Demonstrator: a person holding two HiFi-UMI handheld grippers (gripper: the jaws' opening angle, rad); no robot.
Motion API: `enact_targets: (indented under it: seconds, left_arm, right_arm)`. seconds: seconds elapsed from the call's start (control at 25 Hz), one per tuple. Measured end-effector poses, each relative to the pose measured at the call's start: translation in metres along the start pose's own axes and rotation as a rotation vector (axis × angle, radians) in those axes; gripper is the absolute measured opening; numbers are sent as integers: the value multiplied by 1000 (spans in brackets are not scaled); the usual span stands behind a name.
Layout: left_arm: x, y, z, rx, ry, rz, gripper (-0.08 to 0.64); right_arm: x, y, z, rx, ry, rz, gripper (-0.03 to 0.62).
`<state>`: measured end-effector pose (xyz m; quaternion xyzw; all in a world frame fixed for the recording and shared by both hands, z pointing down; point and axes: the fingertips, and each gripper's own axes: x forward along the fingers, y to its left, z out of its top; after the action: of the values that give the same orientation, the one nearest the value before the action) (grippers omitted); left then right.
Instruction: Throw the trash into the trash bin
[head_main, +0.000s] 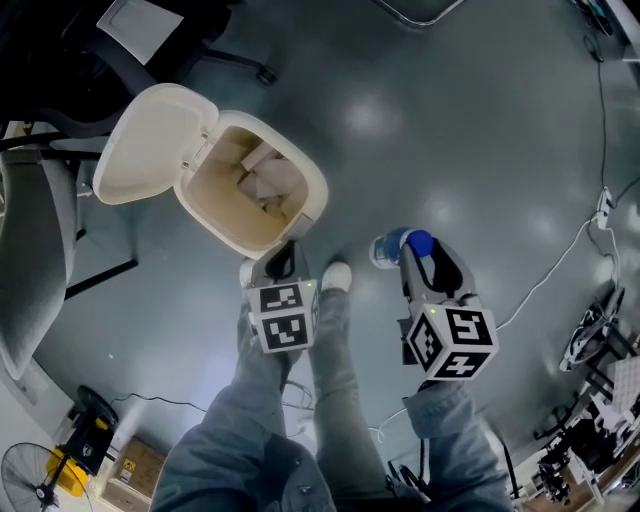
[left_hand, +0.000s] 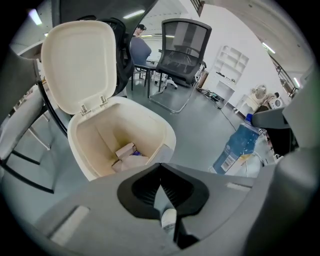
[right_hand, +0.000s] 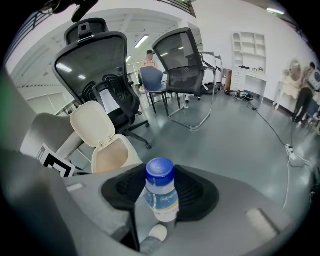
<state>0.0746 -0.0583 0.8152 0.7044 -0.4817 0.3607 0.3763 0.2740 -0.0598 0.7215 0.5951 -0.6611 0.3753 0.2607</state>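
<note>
Head view gives me the whole layout from above: the grey floor (head_main: 450, 130), the cream trash bin (head_main: 312, 190) with its lid (head_main: 150, 140) flipped back, and both tools over my jeans-clad legs (head_main: 340, 400). Only this view shows the two tools side by side. The left tool (head_main: 285, 258) hangs just at the bin's near rim, and the right tool (head_main: 430, 262) sits off to the right, clear of the bin. The left gripper view looks straight into the bin, where I can see crumpled pale paper and small card pieces (left_hand: 127, 156) lying at the bottom, which the right gripper view does not show; from there I see only the bin's inner wall. The left gripper view also has a black mesh office chair (left_hand: 182, 45) behind the bin. The bottle (right_hand: 161, 192) is the trash in play, and it is clamped in the right tool, not over the bin. It is small, clear plastic, with a dark blue cap and a pale blue label. The right gripper view shows the cap up at the jaw tips with the pads pressing on both sides. From the left gripper view I get its other side, a blue label with a barcode. The left tool's jaws meet at the tips with nothing between them, and one white shoe (left_hand: 169, 219) shows through the gap behind.
</note>
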Motion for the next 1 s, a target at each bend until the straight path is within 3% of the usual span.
enact_targets:
  seconds: [0.24,0.52,1.0]
  left_arm:
    - [-30,13,27,25,-46,5,11]
    - [-82,61,67,7,-111,57,11]
    - [-162,131,96,-124,-208,158,11]
  right_arm:
    - [-10,14,19,-18,-19,-4,179]
    - [-20,54,60,-44,-62,19,179]
    - [-41,112,122,-154,-91,60,179]
